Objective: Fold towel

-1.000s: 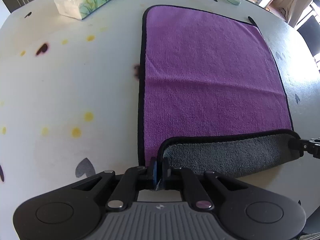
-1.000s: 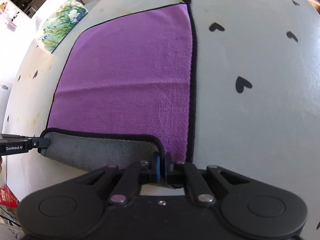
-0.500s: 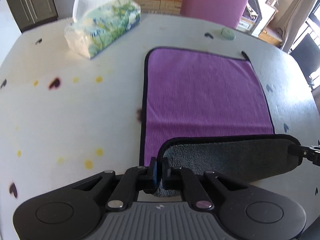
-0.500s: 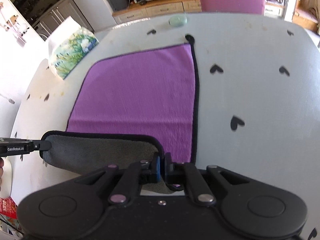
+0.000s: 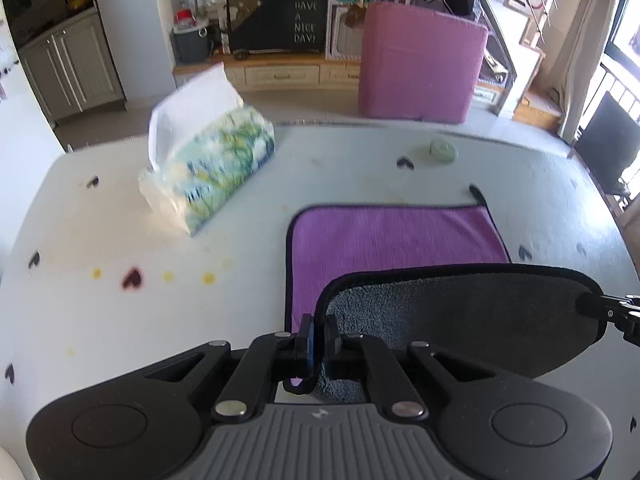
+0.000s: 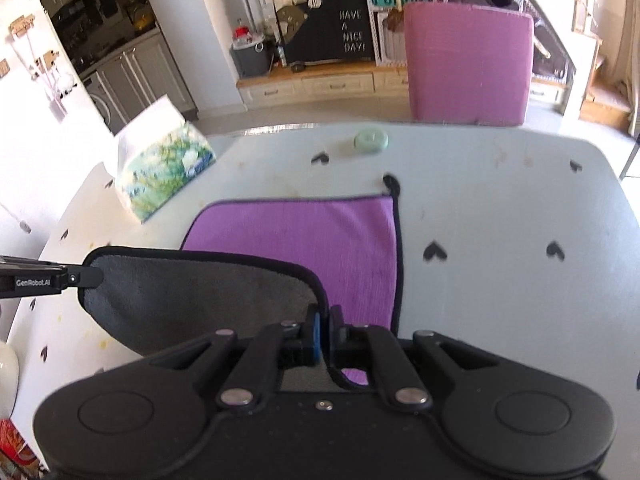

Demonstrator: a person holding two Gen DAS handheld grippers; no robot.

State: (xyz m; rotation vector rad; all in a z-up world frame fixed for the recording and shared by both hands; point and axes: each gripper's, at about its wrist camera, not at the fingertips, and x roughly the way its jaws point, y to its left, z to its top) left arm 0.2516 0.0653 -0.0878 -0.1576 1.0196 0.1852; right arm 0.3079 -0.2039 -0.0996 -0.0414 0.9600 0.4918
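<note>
Left wrist view: both grippers' fingers [image 5: 307, 340] clamped on towel [image 5: 400, 240], lifted edge crosswise.

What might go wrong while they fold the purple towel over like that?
1. The left tool and right tool each pinch only a corner of the towel, so one could slip out.
2. If one side travels further, the edges may land crooked.
3. A high swing might brush the tissue pack.

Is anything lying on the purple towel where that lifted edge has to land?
Nothing visible: the purple towel is bare up to its far edge. The tissue pack and small green disc sit on the table beyond it.
</note>
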